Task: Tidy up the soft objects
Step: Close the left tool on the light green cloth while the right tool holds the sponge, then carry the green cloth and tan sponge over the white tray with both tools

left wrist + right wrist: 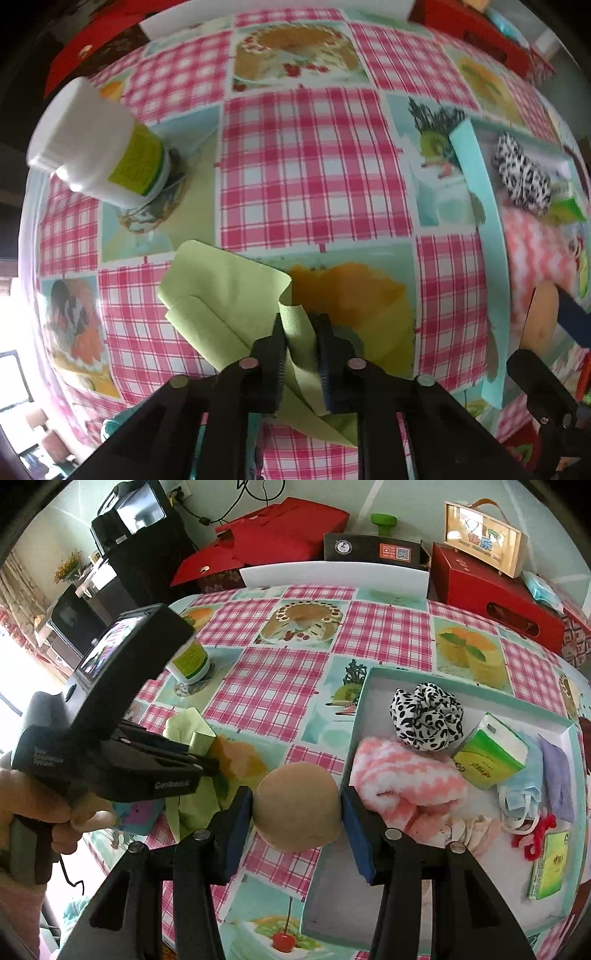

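Here a pink checked tablecloth (273, 686) with cake pictures covers the tabletop; red boxes (495, 590) line its far edge and a white bottle (103, 147) stands toward the left edge. The left gripper (301, 321) points down, pinching a fold of the green cloth (229, 291) near the front edge. The right gripper (297, 805) clamps a tan ball (297, 806) beside the tray (369, 686) of soft things.

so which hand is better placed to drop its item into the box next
Right, probably. The right gripper holds the tan ball right beside the open box's near rim. The left gripper has only just pinched the green cloth, which is still on the table farther from the box.
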The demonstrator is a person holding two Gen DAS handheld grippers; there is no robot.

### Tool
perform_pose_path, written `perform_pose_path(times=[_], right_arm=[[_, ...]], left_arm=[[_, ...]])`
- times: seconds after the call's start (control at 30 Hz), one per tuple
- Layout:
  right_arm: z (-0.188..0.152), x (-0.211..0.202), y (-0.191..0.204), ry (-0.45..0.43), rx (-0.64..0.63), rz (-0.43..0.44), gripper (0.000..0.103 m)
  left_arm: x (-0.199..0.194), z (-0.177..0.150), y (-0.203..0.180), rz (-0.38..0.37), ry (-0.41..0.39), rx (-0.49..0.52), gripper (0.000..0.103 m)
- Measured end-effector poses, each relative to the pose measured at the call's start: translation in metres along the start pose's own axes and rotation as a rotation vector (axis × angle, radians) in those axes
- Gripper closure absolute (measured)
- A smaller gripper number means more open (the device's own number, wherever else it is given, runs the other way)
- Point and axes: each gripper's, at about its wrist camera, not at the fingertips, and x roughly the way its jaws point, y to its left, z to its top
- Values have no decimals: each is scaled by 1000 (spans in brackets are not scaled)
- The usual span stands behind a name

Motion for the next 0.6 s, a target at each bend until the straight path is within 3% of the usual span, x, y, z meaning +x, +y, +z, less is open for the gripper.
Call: perform_pose_path(times=[0.33, 0.6], right_arm=[[1, -5, -8, -17, 25, 3, 52], [4, -26, -18, -78, 52, -2, 52]], left_arm=[[-49, -22, 3, -95, -230, -100, 93], [-95, -42, -5, -181, -400, -156, 93]])
